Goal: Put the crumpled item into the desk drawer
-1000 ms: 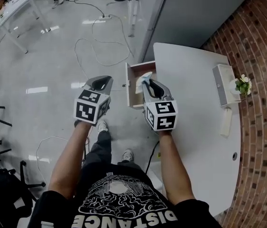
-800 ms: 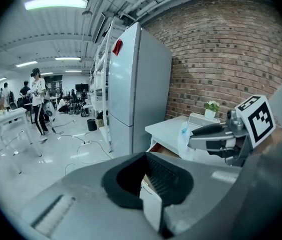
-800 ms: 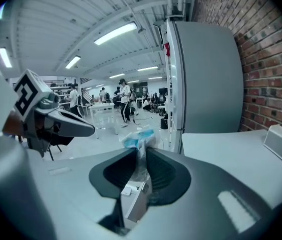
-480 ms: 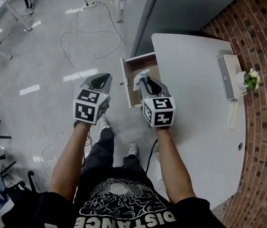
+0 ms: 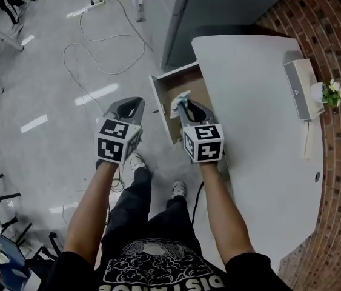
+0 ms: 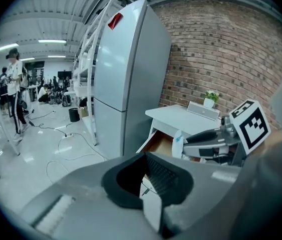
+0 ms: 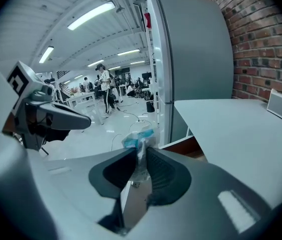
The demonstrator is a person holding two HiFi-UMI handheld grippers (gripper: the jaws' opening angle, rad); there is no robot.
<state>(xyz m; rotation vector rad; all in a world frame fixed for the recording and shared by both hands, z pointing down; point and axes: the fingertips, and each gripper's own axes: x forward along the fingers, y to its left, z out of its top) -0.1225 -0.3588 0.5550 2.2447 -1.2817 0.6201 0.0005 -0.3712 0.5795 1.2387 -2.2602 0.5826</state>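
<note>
The person's forearms reached up from the bottom of the head view, each hand carrying a claw. The left claw [image 5: 129, 103] stood left of centre over the floor [image 5: 49, 120], beside the drawer but apart from it. Its jaws were drawn together with nothing between them. It had no evident part in the placement and appeared to be held clear.

The right claw [image 5: 185, 105] was closed on the crumpled item [image 5: 180, 99], a white and pale blue wad pinched between the pads, with its loose end sticking out beyond the tips. The item was aloft in that grip, over the drawer [image 5: 161, 108]. The drawer stood pulled out from the left edge of the white counter [image 5: 261, 120], and its brown inside showed nothing else. The claw pointed downward toward the opening, which suits a release into it. In the inspector's judgement the item had not yet been let go.

Further up the frame, a pale box [image 5: 300, 90] and a small plant [image 5: 331, 94] sat at the counter's right edge by the brick wall. A grey refrigerator [image 5: 218, 5] stood beyond the drawer, and cables [image 5: 97, 41] lay across the floor at upper left.
</note>
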